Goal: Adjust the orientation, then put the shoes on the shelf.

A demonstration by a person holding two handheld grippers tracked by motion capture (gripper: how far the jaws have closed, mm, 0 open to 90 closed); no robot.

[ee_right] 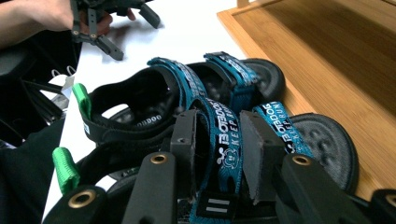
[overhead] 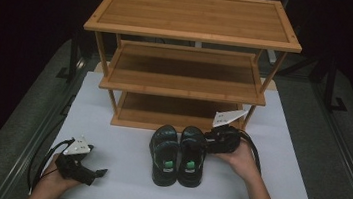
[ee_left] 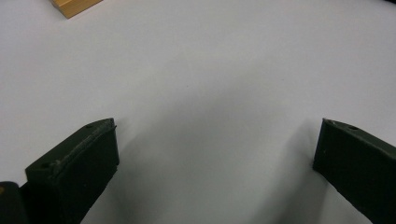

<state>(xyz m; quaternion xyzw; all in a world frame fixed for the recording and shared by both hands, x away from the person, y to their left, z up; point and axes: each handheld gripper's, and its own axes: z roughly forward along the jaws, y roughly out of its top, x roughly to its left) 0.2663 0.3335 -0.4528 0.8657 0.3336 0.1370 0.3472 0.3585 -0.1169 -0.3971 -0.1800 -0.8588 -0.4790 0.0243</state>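
In front of the rack (overhead: 182, 123), the right gripper (ee_right: 217, 144) pinches a sandal (overhead: 192, 156) strap to lift it; the left gripper (ee_left: 215, 154) rests spread.

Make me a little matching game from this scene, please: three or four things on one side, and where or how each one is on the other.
Things:
1. wooden rack
2. pair of sandals
3. left gripper
4. right gripper

States:
A. jaws around a blue strap
B. jaws wide apart over bare white table
C. side by side in front of the bottom shelf
D. three shelves, nothing on them

Pairs: 1-D, 2-C, 3-B, 4-A
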